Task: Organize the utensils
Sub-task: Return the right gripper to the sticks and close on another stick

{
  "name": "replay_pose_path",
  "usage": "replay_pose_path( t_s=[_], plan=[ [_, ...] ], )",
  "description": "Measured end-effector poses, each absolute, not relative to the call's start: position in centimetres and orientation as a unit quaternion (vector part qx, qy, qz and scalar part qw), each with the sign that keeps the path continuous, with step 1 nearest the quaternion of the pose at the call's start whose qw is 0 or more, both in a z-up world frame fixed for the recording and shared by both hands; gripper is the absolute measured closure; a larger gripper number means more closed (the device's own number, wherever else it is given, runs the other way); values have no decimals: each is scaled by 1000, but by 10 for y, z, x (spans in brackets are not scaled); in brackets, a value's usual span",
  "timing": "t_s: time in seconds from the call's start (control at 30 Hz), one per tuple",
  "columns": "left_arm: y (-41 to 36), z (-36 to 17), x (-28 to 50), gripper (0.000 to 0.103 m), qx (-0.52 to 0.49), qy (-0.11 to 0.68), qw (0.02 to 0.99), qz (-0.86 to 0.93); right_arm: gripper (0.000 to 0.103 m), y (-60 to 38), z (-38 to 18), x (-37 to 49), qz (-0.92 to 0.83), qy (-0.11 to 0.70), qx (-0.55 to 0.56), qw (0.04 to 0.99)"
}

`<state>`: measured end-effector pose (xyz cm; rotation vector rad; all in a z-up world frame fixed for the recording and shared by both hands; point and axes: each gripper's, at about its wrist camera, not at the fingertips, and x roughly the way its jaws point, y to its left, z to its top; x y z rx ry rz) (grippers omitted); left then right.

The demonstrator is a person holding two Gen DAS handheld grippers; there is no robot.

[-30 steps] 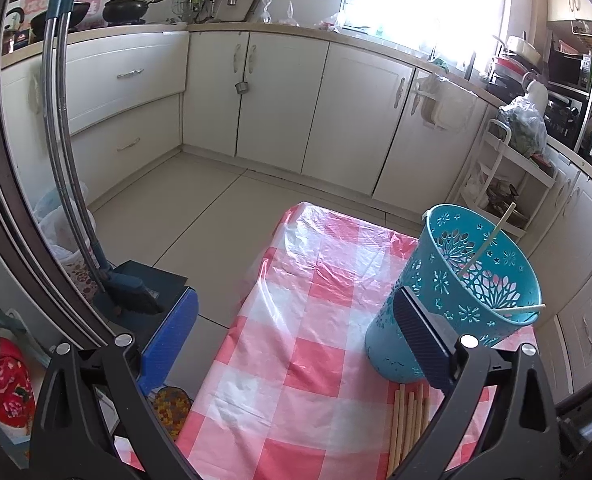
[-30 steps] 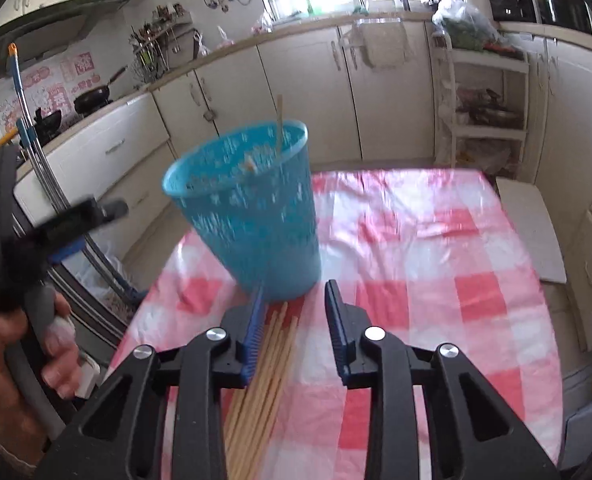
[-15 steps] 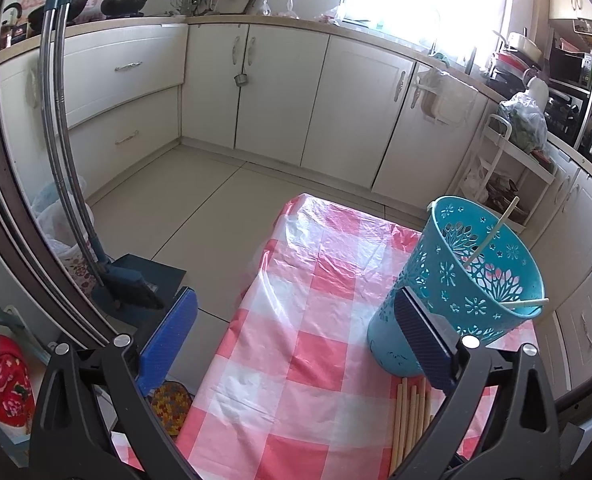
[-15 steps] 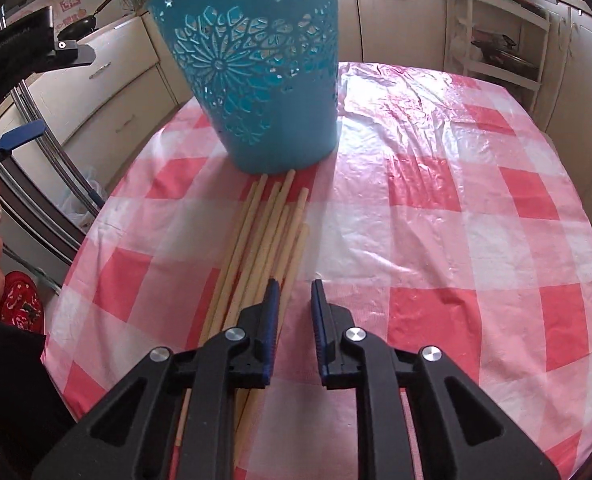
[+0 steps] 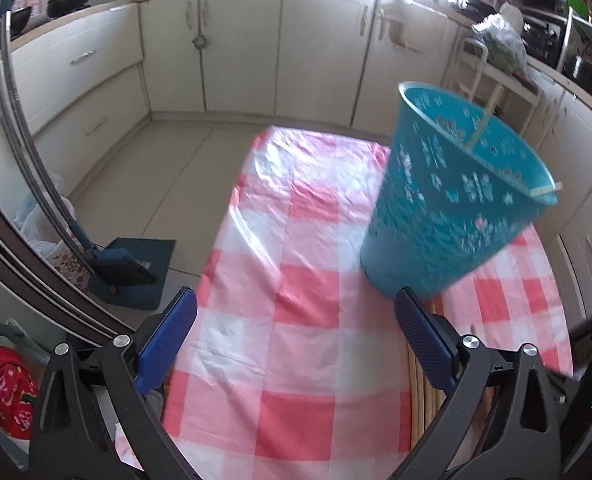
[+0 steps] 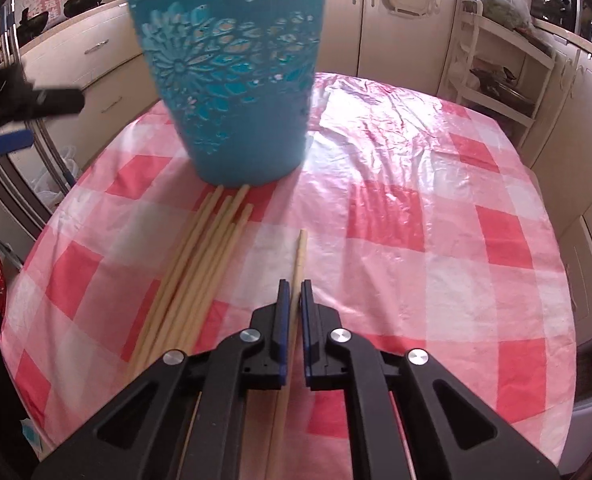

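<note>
My right gripper has its fingers drawn narrow around a single chopstick, which runs between the blue pads and points toward the blue basket. My left gripper has its fingers spread wide and holds nothing; its right finger sits just beside the base of the basket.

The basket (perforated with a flower pattern) stands on the surface, which carries a red-and-white checked cloth. In the left wrist view the basket appears tilted and blurred. Two chopsticks in the basket project above its rim.

The loose bundle of chopsticks lies flat on the cloth with its far ends touching the base of the basket. The gripped chopstick lies to the right of this bundle, apart from it, with its far tip short of the basket. Whether the gripped chopstick is clear of the cloth, I cannot tell.
</note>
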<state>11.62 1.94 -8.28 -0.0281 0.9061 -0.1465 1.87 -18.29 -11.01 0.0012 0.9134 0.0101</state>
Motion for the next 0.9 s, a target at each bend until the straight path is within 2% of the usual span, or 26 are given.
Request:
replay_pose_path(
  t_s=[0.3,0.9],
  plan=[
    [-33,-131,105,8,68,488,864,-107,97,-209,-112,22,4,433,57,900],
    [-44,-154,127,9,65,521,847,-86,97,-217,-113,22,16,432,83,898]
  ],
)
